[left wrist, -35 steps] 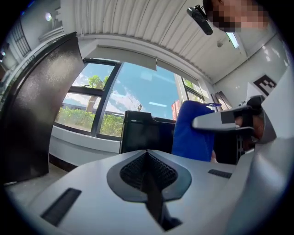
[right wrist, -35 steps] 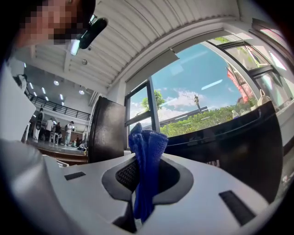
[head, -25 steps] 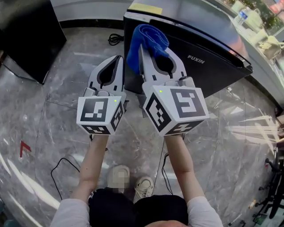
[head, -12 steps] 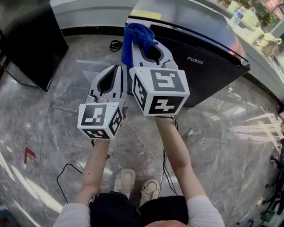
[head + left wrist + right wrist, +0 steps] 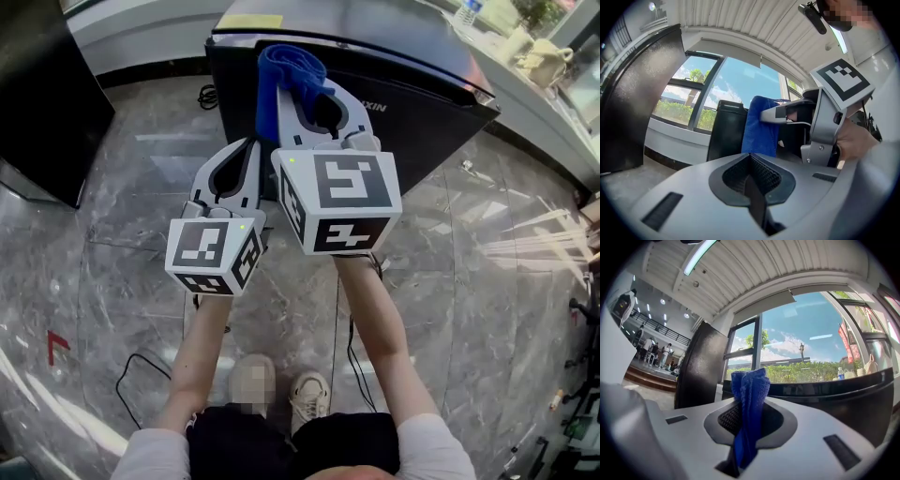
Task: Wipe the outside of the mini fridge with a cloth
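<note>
The black mini fridge [image 5: 427, 112] stands on the marble floor ahead of me, its front facing me. My right gripper [image 5: 298, 86] is shut on a folded blue cloth [image 5: 284, 75], held up at the fridge's top front edge near the left corner; I cannot tell whether cloth and fridge touch. The right gripper view has the cloth [image 5: 749, 408] pinched between the jaws, with the fridge [image 5: 834, 401] just beyond. My left gripper [image 5: 247, 148] is shut on nothing, lower and to the left. In the left gripper view the cloth [image 5: 761, 126] hangs in front of the fridge [image 5: 724, 129].
A tall black cabinet [image 5: 37, 94] stands at the left. Cables lie on the floor by the fridge's left side [image 5: 208, 94] and near my feet [image 5: 136, 370]. A ledge at the right carries a water bottle [image 5: 469, 11] and bags. A yellow label [image 5: 248, 21] lies on the fridge top.
My right gripper has risen and moved left with the cloth, from the fridge's front to its top front edge near the left corner. The left gripper has hardly moved.
</note>
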Demonstrator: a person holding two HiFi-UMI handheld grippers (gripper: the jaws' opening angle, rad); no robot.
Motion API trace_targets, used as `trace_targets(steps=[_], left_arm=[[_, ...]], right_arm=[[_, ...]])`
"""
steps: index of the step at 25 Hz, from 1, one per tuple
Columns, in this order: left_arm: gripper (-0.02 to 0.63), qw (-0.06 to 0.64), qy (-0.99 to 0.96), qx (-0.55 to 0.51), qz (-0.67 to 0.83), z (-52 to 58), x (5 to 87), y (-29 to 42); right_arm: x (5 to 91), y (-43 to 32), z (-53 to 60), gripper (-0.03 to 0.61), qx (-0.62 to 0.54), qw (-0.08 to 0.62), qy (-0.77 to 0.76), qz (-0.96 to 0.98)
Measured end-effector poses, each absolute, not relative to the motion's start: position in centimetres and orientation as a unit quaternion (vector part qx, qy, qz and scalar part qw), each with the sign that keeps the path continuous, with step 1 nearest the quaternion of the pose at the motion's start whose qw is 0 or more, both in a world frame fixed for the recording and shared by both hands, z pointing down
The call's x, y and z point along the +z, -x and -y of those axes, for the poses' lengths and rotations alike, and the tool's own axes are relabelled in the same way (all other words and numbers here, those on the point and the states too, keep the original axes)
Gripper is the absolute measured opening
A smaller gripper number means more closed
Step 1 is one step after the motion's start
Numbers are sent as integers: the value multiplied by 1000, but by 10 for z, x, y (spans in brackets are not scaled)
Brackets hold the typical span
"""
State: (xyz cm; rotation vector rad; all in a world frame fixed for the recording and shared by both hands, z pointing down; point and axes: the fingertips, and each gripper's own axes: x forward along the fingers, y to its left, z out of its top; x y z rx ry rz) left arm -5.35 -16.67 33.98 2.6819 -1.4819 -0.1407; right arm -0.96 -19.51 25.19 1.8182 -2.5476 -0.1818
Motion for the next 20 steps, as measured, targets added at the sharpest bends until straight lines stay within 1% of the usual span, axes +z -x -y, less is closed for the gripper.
trace_targets(steps=[11,20], left_arm=[[5,52,-909,-44,411,150,351,-41],[5,61,-917,-32,392,150,363,-65]], right_arm=[[252,-110,168,64,-57,9,-642,765],[251,-212,152,64,-48,-8,-716,697]])
